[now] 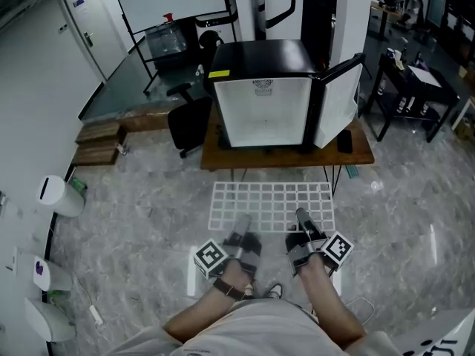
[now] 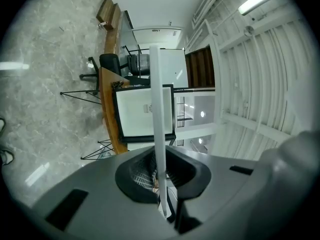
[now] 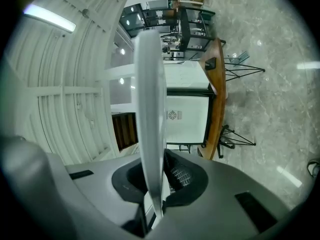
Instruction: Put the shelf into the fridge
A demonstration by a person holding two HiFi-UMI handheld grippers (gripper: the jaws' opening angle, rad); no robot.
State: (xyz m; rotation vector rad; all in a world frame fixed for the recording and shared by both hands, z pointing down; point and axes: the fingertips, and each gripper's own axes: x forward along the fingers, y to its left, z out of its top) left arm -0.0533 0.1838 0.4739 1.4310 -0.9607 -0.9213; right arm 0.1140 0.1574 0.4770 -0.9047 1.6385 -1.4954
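Your left gripper [image 1: 243,223] and right gripper [image 1: 302,216], 2 in all, each clench the near edge of the white wire-grid shelf [image 1: 271,199], held flat, near the open fridge [image 1: 263,110].

No legible text; fridge [image 1: 260,54] inner label [image 1: 263,87], yellow sticker [image 1: 219,73] seemingly too small to read.

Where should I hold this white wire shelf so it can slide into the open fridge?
By its near edge, from your side: the left tongs and right tongs are each shut on that edge of the shelf. It is flat, wide and level, so two spaced grips likely keep it from tipping, and the far edge is free to enter the open fridge.
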